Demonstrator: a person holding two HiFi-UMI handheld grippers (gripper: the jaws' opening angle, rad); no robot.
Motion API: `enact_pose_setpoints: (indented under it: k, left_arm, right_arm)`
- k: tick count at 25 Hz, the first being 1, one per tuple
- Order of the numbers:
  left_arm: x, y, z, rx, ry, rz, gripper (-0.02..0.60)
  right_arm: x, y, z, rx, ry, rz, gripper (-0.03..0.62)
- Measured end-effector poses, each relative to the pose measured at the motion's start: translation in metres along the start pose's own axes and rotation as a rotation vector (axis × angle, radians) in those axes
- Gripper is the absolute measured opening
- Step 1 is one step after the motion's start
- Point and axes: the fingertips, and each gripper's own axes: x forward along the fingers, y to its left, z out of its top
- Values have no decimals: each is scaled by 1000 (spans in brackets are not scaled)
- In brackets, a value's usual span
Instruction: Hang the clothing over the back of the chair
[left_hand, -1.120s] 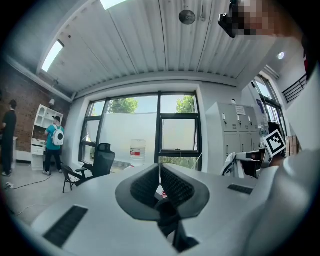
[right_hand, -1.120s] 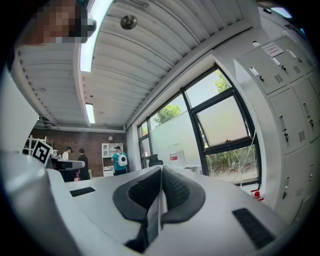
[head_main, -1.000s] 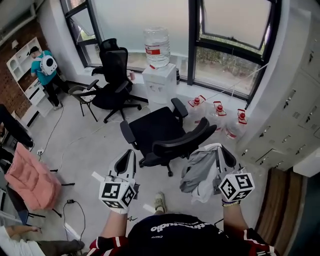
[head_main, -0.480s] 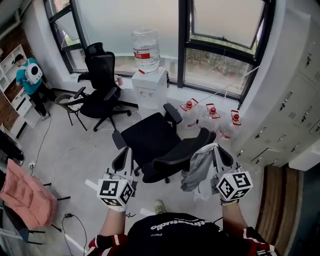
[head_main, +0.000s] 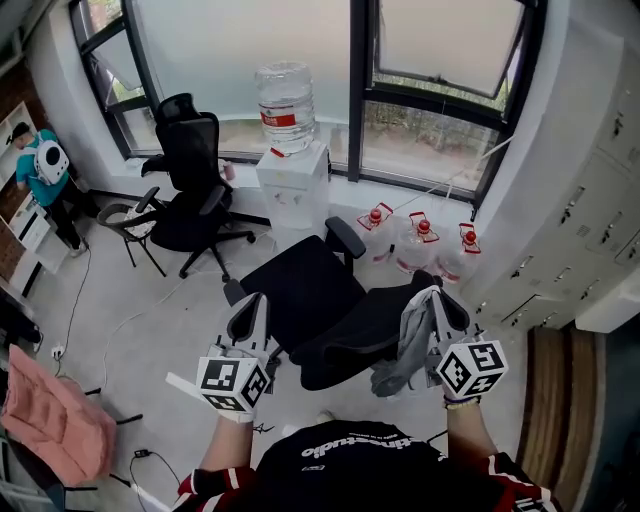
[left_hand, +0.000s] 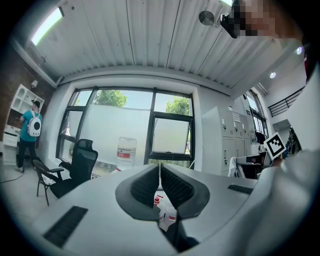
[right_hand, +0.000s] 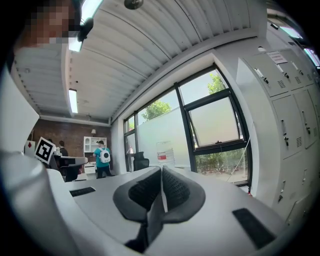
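In the head view a black office chair (head_main: 300, 285) stands just ahead of me, its curved backrest (head_main: 355, 335) nearest, between my two grippers. A grey piece of clothing (head_main: 402, 345) hangs from my right gripper (head_main: 436, 300), at the backrest's right end; I cannot tell whether it touches the chair. In the right gripper view the right gripper (right_hand: 161, 172) is shut on a fold of the clothing (right_hand: 150, 220), which droops below the jaws. My left gripper (head_main: 252, 305) is level at the chair's left side. In the left gripper view the left gripper (left_hand: 160, 167) is shut with nothing in it.
A water dispenser (head_main: 292, 180) with a bottle stands at the window behind the chair. Several water jugs (head_main: 420, 240) sit on the floor. A second black chair (head_main: 190, 195) is at the back left, and lockers (head_main: 590, 230) line the right. A person with a backpack (head_main: 40, 165) stands far left.
Both grippers have moved forward toward the chair. The backrest now lies between them, and the hanging clothing has come up to its right end.
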Motion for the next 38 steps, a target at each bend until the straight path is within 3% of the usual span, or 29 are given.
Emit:
enact_pose_setpoints:
  k: [11, 27, 38]
  left_arm:
    - [36, 32, -7, -22, 19, -14, 29]
    - [91, 35, -8, -16, 26, 17, 28]
    - [125, 37, -6, -8, 27, -8, 29]
  right_arm:
    - [36, 0, 3, -19, 21, -24, 17]
    - [126, -4, -5, -27, 87, 122, 17]
    - [174, 6, -3, -52, 92, 182, 17]
